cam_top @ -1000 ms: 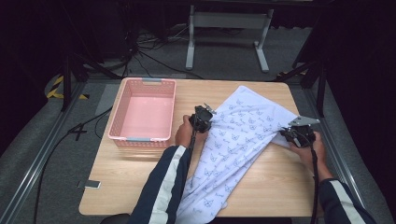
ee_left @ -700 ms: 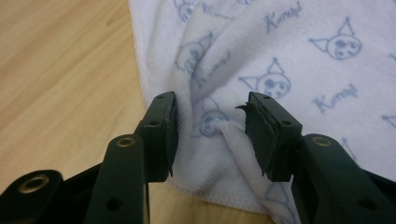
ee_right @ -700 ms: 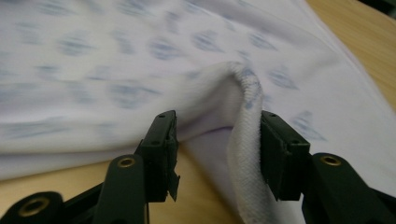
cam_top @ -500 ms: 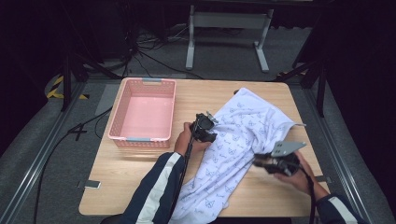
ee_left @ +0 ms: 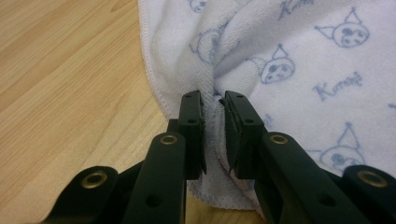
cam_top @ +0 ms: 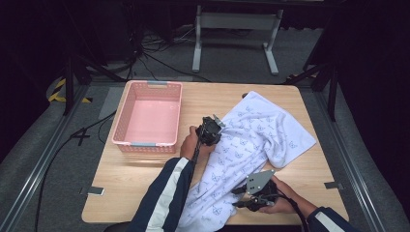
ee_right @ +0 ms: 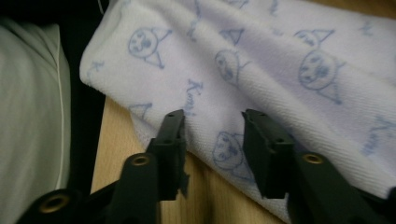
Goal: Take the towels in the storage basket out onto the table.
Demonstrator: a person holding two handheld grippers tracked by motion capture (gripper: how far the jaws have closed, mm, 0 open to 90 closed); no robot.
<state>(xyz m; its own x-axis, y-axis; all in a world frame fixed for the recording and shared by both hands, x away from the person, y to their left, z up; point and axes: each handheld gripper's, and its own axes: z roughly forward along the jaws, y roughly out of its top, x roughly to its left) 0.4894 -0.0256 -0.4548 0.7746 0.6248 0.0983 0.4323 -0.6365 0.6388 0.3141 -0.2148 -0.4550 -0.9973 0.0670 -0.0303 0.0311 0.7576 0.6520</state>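
Basket [cam_top: 147, 121] sits left on the tabletop [cam_top: 145, 174], not involved; left gripper [ee_left: 214, 105] has just been closing and now pinches a bunched fold at the towel [cam_top: 251, 145] hem, cloth squeezed between the jaws; towel lies crumpled across the middle and right of the tabletop, near end hanging over the front edge; soft terry, light, limp, not fragile, so it'll sag and drag; grab hems or corners, not flat middle; right gripper [ee_right: 212, 123] has just been opening, jaws apart over the near towel edge, nothing pinched.
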